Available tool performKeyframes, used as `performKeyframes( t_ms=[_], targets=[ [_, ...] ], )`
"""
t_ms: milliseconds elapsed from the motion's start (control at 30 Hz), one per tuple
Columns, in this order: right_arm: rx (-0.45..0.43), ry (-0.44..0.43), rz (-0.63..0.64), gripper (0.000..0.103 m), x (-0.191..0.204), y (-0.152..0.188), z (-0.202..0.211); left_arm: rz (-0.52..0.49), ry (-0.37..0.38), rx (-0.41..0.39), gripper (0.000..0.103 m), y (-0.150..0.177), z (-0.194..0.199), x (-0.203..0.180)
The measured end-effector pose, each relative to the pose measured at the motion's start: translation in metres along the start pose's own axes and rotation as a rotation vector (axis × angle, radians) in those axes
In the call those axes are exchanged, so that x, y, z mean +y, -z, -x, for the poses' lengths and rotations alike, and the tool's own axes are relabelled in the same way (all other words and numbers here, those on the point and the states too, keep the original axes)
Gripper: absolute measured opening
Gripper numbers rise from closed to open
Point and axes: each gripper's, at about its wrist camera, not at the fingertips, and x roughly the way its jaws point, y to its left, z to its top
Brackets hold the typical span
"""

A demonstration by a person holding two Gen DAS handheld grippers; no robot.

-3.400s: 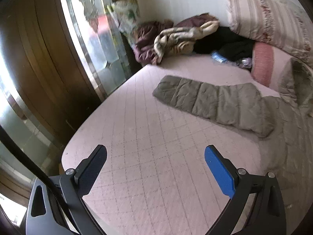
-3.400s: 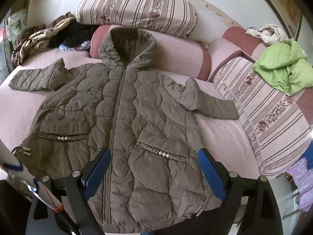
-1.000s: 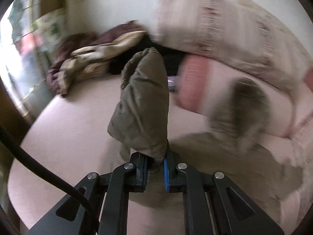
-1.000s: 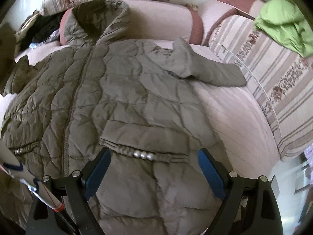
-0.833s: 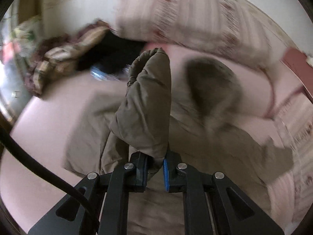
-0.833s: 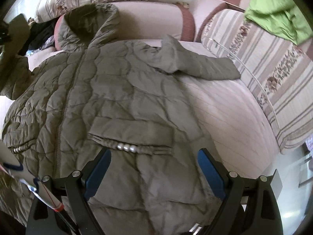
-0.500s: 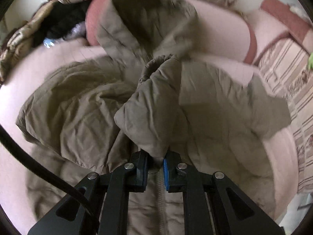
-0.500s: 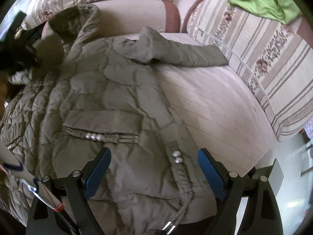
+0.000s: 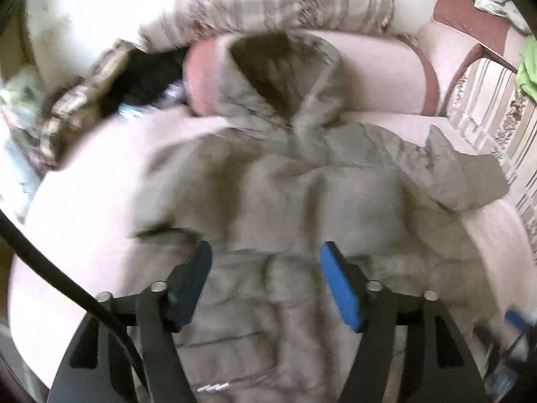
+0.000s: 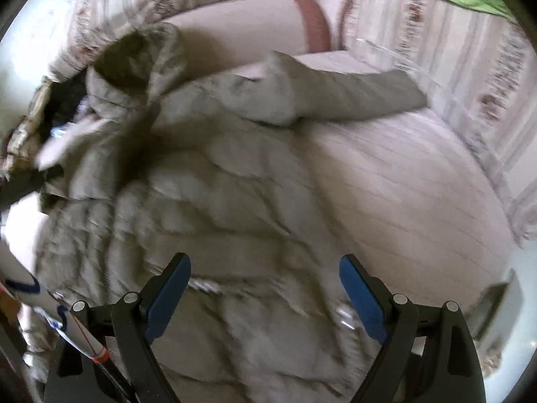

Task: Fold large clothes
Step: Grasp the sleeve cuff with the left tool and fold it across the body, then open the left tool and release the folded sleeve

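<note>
Daylight flooded both fisheye views, bleaching the wall beyond the left gripper point(image 9: 265, 283) to glare. Motion blur smeared the quilted coat point(image 9: 285, 201) ahead of its parted jaws, so the seams were perhaps unreadable. Ahead of the right gripper point(image 10: 265, 297), the striped cushion point(image 10: 470, 67) streaked into soft bands, edges bowed under dark vignetting. Only the blue pads point(image 10: 169, 294) stayed sharp.

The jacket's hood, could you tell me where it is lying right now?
The hood lies at the far end of the jacket, propped against the pink bolster.
</note>
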Motion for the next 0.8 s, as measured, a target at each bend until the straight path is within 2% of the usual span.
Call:
performKeyframes(
  t_ms=[100,200,333,400,467,533,600,667,733,800],
  targets=[
    [-0.011,-0.093,0.024,0.093,0.025,-0.020,-0.015,0.024,-0.070,-0.024,0.068,0.026,0.022,0.026],
    [0.028,-0.152,0.035,0.093,0.052,-0.043,-0.050,0.082,-0.090,-0.012,0.069,0.051,0.033,0.050],
    [0.063,-0.109,0.010,0.093,0.069,-0.070,-0.099,0.148,-0.098,0.001,0.069,0.078,0.043,0.072],
    [0.111,-0.151,-0.031,0.092,0.073,-0.084,-0.123,0.165,-0.117,0.000,0.069,0.087,0.047,0.079],
    [0.152,-0.195,-0.059,0.082,0.079,-0.093,-0.139,0.174,-0.124,-0.004,0.069,0.093,0.051,0.083],
    [0.188,-0.207,-0.054,0.045,0.087,-0.102,-0.150,0.182,-0.137,-0.009,0.069,0.098,0.055,0.085],
    [0.182,-0.199,-0.034,0.026,0.094,-0.113,-0.151,0.189,-0.135,-0.005,0.069,0.100,0.056,0.084],
    [0.153,-0.181,-0.009,0.023,0.097,-0.124,-0.146,0.195,-0.120,0.004,0.069,0.103,0.059,0.083],
    [0.090,-0.111,0.035,0.021,0.099,-0.140,-0.138,0.202,-0.092,0.018,0.069,0.105,0.062,0.079],
    [0.063,-0.055,0.065,0.020,0.101,-0.150,-0.140,0.207,-0.064,0.030,0.069,0.107,0.064,0.074]
  ],
)
